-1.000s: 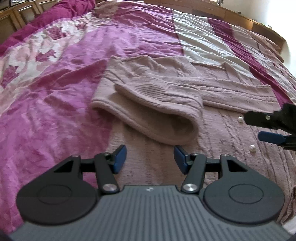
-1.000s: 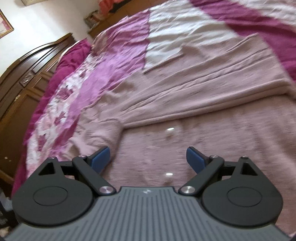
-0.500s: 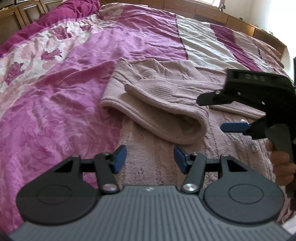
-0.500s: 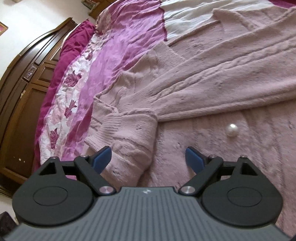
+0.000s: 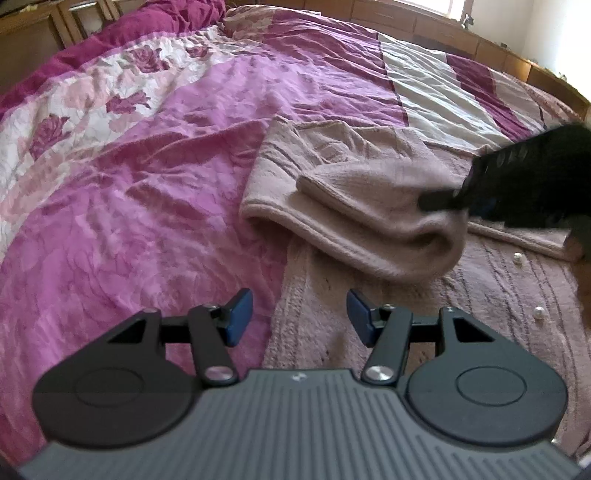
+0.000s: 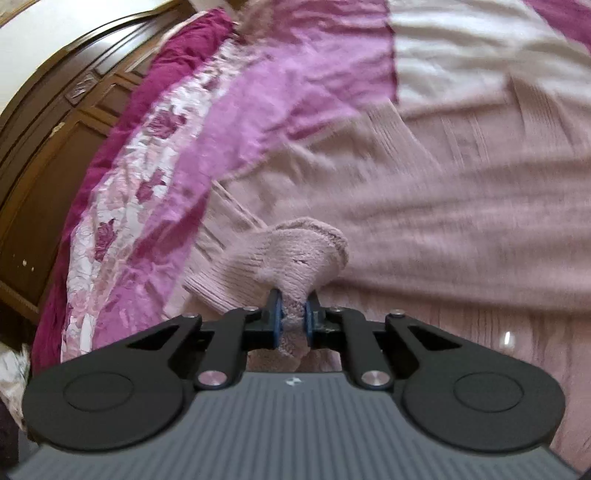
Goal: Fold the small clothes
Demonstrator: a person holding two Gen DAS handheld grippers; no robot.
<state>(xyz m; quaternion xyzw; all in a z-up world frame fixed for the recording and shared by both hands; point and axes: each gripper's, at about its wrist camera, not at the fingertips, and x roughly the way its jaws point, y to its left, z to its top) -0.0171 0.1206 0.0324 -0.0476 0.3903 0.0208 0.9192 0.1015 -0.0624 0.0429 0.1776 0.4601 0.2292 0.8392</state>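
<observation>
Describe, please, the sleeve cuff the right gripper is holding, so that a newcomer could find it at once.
On the magenta floral bedspread lies a dusty-pink knitted cardigan with pearl buttons. One sleeve is folded across its body, and the ribbed sleeve cuff is pinched in the right gripper. It is the only part bunched up off the flat knit.

Pink floral bedspread; dark wooden wardrobe; bright window; white wall.
</observation>
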